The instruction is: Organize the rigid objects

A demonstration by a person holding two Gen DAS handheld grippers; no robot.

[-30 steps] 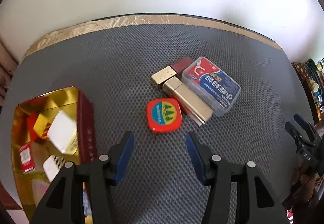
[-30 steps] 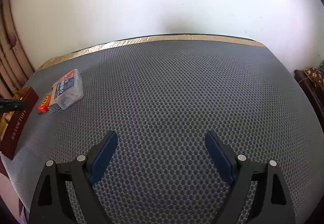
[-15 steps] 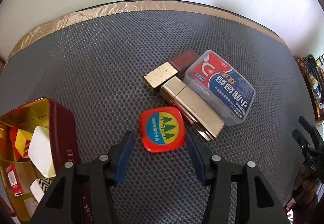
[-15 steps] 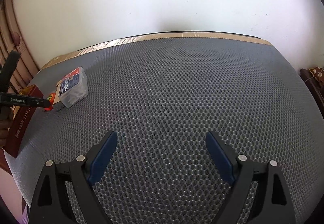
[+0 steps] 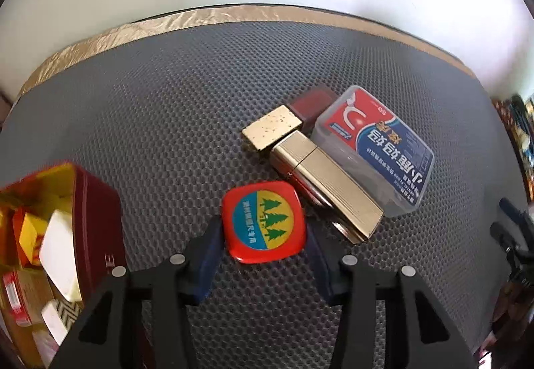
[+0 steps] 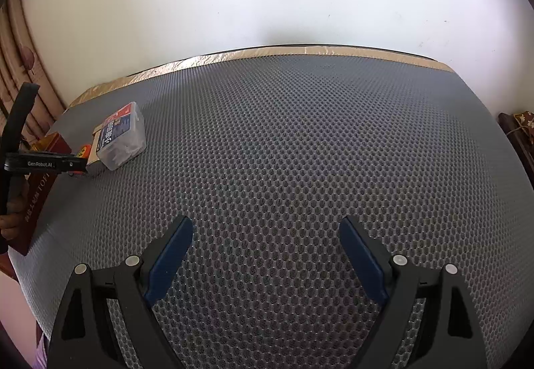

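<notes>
A red square tin with a green-tree label point(image 5: 264, 222) lies on the grey mesh mat between the open fingers of my left gripper point(image 5: 263, 235); whether the pads touch it is unclear. Beyond it lie a long gold box point(image 5: 327, 188), a small gold speckled block point(image 5: 272, 132), a dark red block point(image 5: 312, 103) and a clear plastic case with a red and blue label point(image 5: 377, 150). An open dark red tin point(image 5: 96, 215) with several small items stands at the left. My right gripper point(image 6: 265, 245) is open and empty over bare mat; the clear case point(image 6: 121, 135) shows far left there.
The mat's gold-taped far edge point(image 5: 233, 16) meets a white wall. The right gripper's tip point(image 5: 510, 228) shows at the right edge of the left wrist view. The left gripper's body point(image 6: 40, 163) and the red tin point(image 6: 36, 198) show at the left of the right wrist view.
My left gripper has moved forward, so the red tree-label tin now sits between its fingers. The right gripper has stayed nearly still.
</notes>
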